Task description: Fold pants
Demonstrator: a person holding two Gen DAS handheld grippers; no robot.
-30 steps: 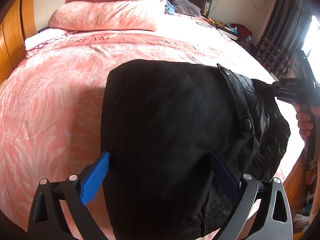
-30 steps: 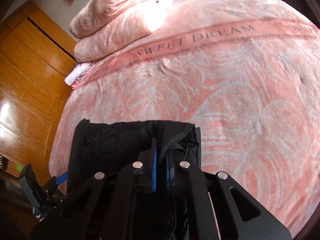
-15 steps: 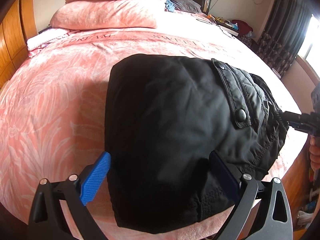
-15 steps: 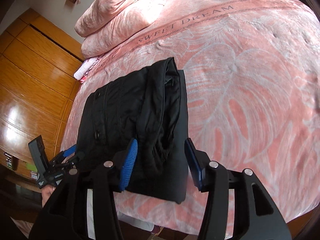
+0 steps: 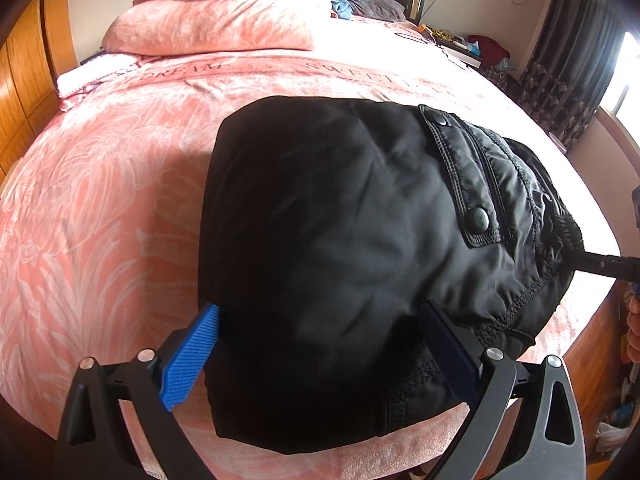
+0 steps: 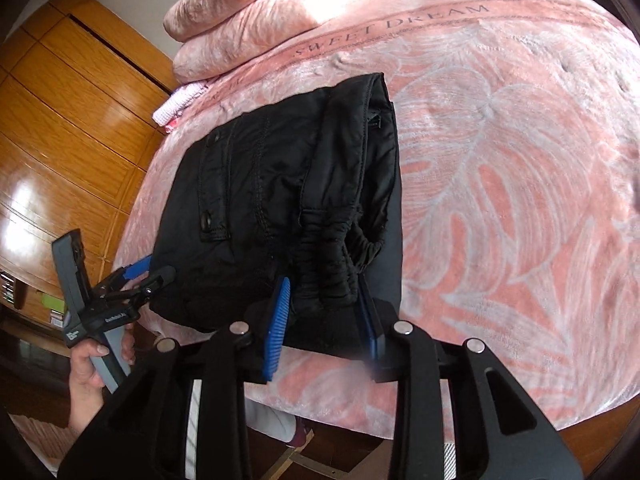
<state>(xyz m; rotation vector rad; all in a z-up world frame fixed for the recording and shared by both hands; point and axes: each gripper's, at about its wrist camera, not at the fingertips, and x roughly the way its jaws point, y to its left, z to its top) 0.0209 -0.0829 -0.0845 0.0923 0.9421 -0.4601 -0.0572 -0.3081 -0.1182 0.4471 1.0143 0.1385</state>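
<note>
Pants (image 5: pixel 344 240), black, folded into a compact bundle near the front edge of the pink bedspread (image 5: pixel 100 208). Left gripper (image 5: pixel 316 354) spread wide, straddling the near end of the bundle, holding nothing. Right gripper (image 6: pixel 326 316) narrowed around the gathered elastic waistband (image 6: pixel 328 276); whether pinching or merely bracketing it, hard to tell. Best finished gently: press the waistband flat, square the edges, lift both tools straight off without dragging the layers. Readable: "SWEET DREAM" (image 6: pixel 394 26) woven across the bedspread; small print on the left tool's body illegible.

Home bedroom, pink bedspread (image 5: pixel 120 200), stacked pillows (image 5: pixel 216 20), wooden wardrobe (image 6: pixel 72 112), dark curtains (image 5: pixel 568 80)
</note>
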